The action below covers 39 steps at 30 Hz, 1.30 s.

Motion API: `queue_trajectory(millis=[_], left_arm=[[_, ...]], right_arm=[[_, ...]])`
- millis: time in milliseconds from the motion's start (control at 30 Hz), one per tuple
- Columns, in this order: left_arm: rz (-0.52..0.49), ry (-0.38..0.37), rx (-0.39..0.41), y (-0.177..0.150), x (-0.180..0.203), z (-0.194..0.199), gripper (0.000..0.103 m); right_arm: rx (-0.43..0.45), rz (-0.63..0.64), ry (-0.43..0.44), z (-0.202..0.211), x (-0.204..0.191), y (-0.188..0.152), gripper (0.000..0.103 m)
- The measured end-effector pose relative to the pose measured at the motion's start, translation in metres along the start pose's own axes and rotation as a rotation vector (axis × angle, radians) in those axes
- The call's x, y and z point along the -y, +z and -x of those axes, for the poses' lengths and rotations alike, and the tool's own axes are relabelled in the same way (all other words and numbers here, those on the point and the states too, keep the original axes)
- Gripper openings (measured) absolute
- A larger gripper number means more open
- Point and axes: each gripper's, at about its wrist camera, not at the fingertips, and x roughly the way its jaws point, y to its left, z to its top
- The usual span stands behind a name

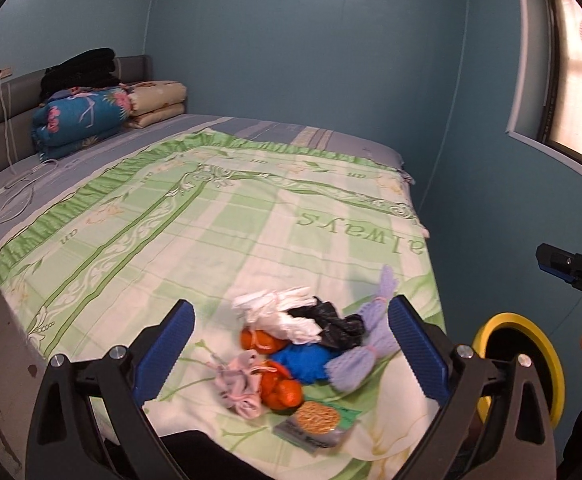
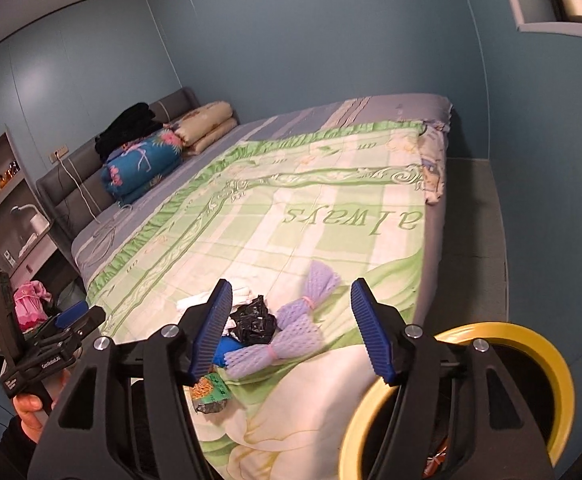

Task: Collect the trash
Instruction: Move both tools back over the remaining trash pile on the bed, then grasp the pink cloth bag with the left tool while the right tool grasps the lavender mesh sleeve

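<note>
Several scraps: trash pile [image 1: 291,344] on bed [image 1: 211,220]; purple foam netting [image 2: 287,340] at 3 o'clock.
Hand-held grippers: left hand-held gripper [image 1: 291,348] and right hand-held gripper [image 2: 291,332], both spread wide, empty.

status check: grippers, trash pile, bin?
Left gripper open, empty. Right gripper open, empty. Trash pile on bed corner. Yellow-rimmed bin alongside; path unobstructed.

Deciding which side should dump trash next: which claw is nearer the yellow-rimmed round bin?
Right. The right claw hangs just beside the yellow-rimmed round bin; the left claw hovers over the trash pile, further from it.
</note>
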Motion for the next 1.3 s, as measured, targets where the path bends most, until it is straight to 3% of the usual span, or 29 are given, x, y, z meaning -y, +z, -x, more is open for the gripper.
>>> queue_trajectory(millis=[567,900,1300], left_arm=[[0.086,0.077,-0.154,-0.060,-0.060,-0.052,0.094],[0.105,0.051,-0.234,-0.086,-0.073,-0.086,0.094],[0.142,0.001,-0.302,-0.094,-0.077,-0.117,0.094]], right_arm=[[-0.190,0.000,-0.016,-0.140,-0.018,-0.001,0.059],[-0.275,-0.033,-0.054,-0.199,-0.007,-0.011,0.059],[-0.362,-0.098,-0.089,-0.243,0.016,-0.016,0.059]])
